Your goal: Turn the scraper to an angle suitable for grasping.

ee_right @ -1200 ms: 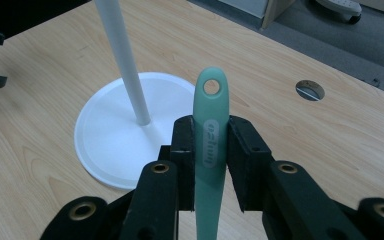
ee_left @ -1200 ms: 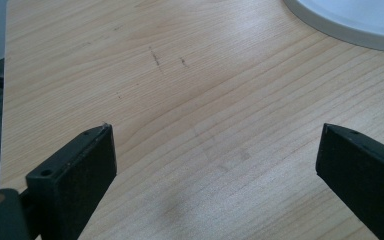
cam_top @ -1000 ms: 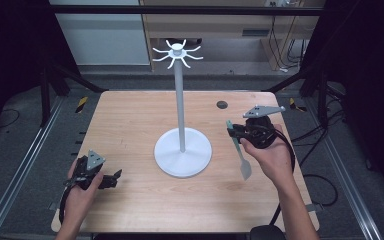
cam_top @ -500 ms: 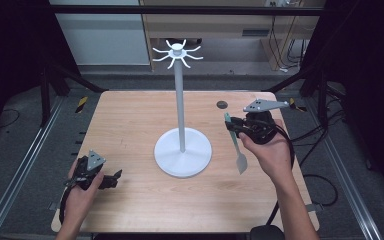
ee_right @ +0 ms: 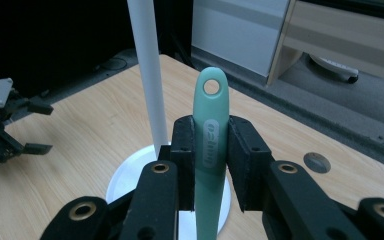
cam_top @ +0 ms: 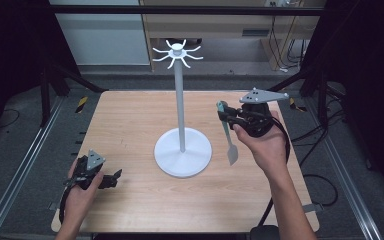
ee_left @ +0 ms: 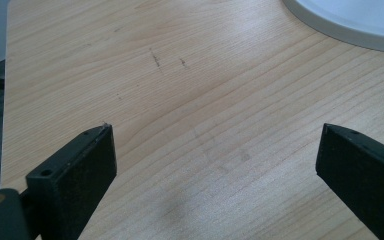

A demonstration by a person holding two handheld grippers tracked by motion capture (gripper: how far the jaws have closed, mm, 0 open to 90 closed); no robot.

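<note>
My right gripper (cam_top: 226, 116) is shut on the handle of a mint-green utensil (cam_top: 228, 134), which hangs blade-down above the table, right of the white stand's pole (cam_top: 180, 107). In the right gripper view the two pads press on the green handle (ee_right: 211, 137), whose hanging hole points up; the right gripper (ee_right: 210, 150) faces the pole (ee_right: 149, 70). The stand has a round base (cam_top: 183, 152) and a crown of hooks (cam_top: 177, 52) on top. My left gripper (cam_top: 111, 178) rests low at the table's near left, open, its fingers (ee_left: 75, 170) wide apart over bare wood.
The wooden table (cam_top: 130, 125) is ringed by metal rails and dark floor. A small dark round inlay (ee_right: 316, 162) sits in the tabletop near its far right. The stand's base edge (ee_left: 350, 25) lies ahead of the left gripper. Cables trail off the right side.
My right gripper has lifted the green utensil higher and slightly toward the far side; the blade now hangs clear above the wood. The left hand has stayed put.
</note>
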